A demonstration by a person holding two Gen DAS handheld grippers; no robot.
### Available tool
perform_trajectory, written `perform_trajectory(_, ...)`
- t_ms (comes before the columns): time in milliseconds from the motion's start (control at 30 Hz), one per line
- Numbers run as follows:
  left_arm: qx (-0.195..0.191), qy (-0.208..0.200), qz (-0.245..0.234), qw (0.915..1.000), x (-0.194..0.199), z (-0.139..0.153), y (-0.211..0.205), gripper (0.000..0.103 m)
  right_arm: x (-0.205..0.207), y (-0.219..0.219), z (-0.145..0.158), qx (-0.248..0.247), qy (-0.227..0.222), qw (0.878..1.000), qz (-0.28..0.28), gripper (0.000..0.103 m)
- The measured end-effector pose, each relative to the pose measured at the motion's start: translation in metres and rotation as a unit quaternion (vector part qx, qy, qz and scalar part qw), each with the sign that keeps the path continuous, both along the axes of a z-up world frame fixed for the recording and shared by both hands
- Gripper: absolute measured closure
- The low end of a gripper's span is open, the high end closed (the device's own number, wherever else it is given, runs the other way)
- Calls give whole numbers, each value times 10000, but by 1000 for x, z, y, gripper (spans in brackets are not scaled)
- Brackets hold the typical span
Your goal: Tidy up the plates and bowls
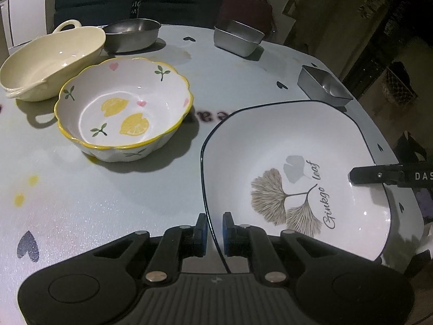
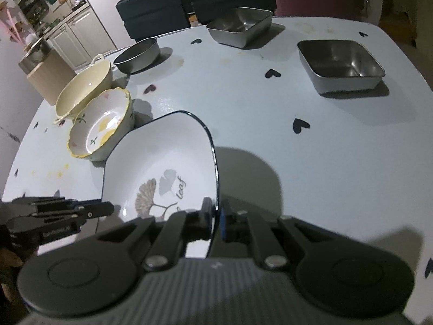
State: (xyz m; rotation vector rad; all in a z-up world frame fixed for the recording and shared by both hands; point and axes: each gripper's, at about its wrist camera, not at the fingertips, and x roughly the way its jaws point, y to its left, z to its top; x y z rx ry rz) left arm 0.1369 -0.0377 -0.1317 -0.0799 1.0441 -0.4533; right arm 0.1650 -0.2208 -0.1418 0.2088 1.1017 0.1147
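The square white ceramic plate with a dark rim and ginkgo-leaf print is clamped at opposite edges by the left gripper and the right gripper, above the pale blue heart-patterned desk; the scalloped yellow-rimmed lemon-print bowl sits just beside it.

Dim, grainy fisheye views; hard shadows, edges bent and dark

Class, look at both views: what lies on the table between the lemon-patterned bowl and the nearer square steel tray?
The ginkgo leaf plate, gripped at opposite rims by both grippers, sits between the lemon-patterned bowl and the square steel tray; the right wrist view shows it best.
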Motion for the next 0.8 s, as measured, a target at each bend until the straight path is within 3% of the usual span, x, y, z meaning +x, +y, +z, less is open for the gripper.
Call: perform_trajectory(800,32,29,-219,9998,3,12,-9,92,20,-3,-32,-152,373,9991,-129,88)
